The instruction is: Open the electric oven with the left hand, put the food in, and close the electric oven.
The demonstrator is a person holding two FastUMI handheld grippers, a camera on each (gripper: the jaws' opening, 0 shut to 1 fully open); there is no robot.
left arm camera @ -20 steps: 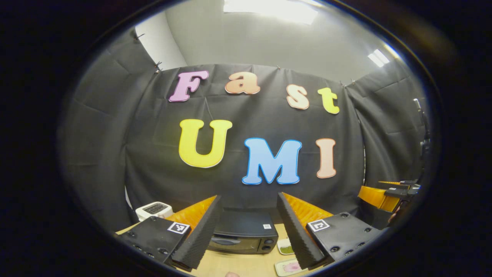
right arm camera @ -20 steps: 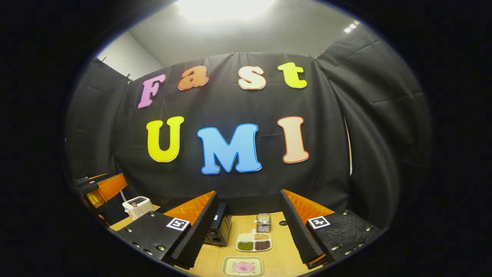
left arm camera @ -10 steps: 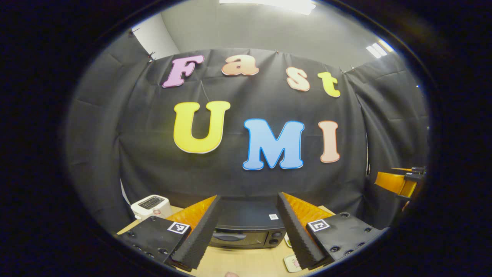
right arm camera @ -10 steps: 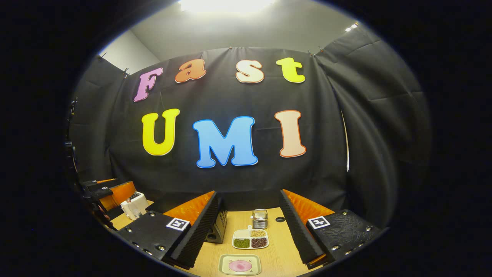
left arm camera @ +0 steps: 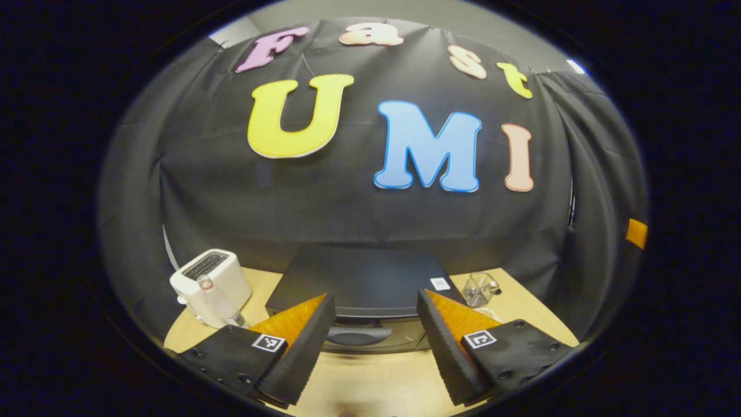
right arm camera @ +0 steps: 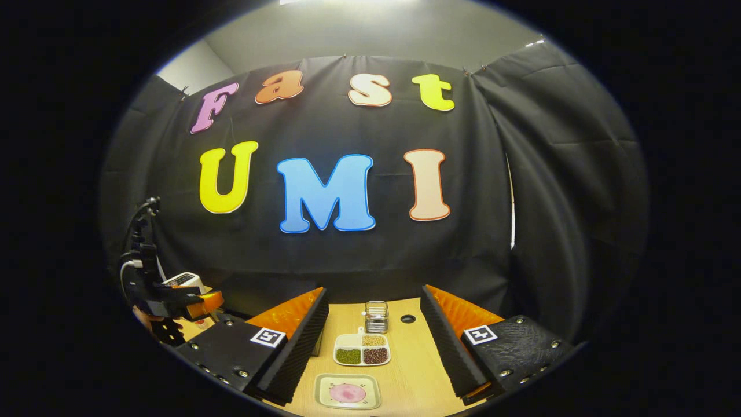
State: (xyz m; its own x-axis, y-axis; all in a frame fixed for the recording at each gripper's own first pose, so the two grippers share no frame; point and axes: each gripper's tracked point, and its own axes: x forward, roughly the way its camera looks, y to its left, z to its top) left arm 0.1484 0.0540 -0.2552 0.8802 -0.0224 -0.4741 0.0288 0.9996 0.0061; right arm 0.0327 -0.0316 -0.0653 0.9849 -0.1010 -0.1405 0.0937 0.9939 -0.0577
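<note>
**Left claw faces oven door; food plate lies ahead of right claw**

Left gripper view: left claw [left arm camera: 375, 339] released, fingers spread wide, nothing between them. Oven [left arm camera: 362, 284] dead ahead, just beyond the fingertips, on the surface [left arm camera: 370, 385]. Its long axis runs crosswise to the claw; door faces the claw, shut. Door handle [left arm camera: 359, 336] lies crosswise too, seen in the gap between the fingers; not touched. Toaster [left arm camera: 209, 279] off to the claw's left, a clear bottle [left arm camera: 219, 301] upright just in front of it. Glass [left arm camera: 479, 288] to the claw's right, beside the oven's corner.

Right gripper view: right claw [right arm camera: 375, 341] released, fingers wide apart, holding nothing. Plate [right arm camera: 348, 391] with a pink food item [right arm camera: 347, 393] lies flat on the surface, near and a little left of centre between the fingers. Beyond it a divided dish [right arm camera: 362, 349] of beans, then a small jar [right arm camera: 376, 316]. The other claw [right arm camera: 173, 301] shows far left, low, with the toaster behind it.
</note>
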